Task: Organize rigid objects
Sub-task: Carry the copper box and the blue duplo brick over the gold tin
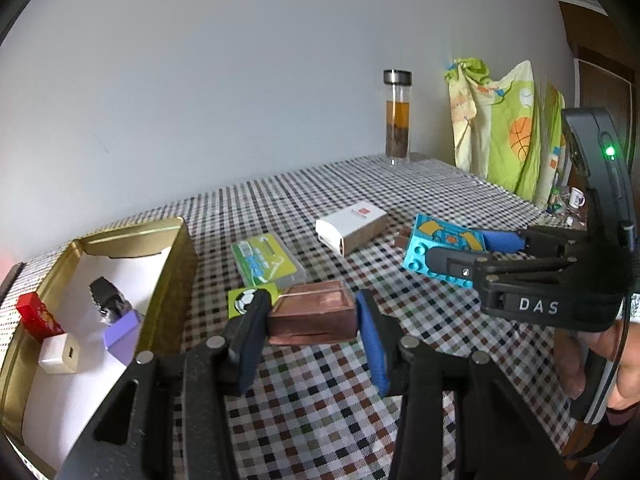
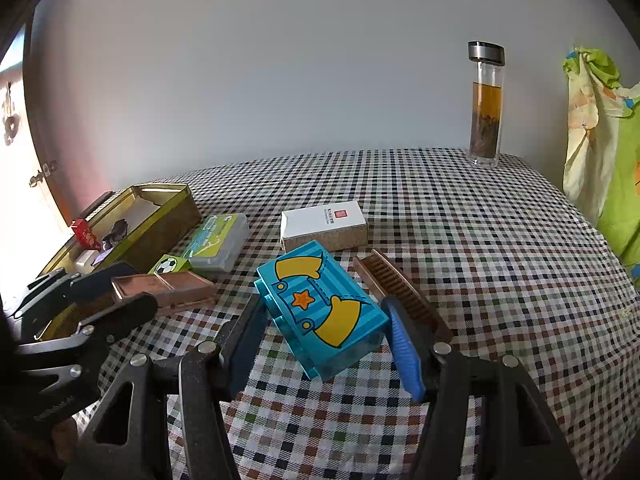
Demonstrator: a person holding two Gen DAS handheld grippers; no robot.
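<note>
My left gripper (image 1: 312,308) is shut on a flat copper-brown box (image 1: 316,322), its pads pressing the two short ends just above the checked cloth. The right wrist view shows that box (image 2: 168,286) at the left, in the left gripper (image 2: 142,286). My right gripper (image 2: 323,312) is shut on a tilted turquoise toy brick (image 2: 320,304) printed with yellow sleeves and an orange star. From the left wrist view the brick (image 1: 444,248) sits in the right gripper (image 1: 458,246) at the right. A gold tin (image 1: 172,280) holding several small items stands at the left.
On the cloth lie a green football card (image 1: 250,300), a clear case with a green label (image 1: 268,262), a white carton (image 1: 352,228) and a brown comb (image 2: 400,292). A glass tea bottle (image 2: 486,104) stands at the back by the wall. Green cloth (image 1: 504,132) hangs right.
</note>
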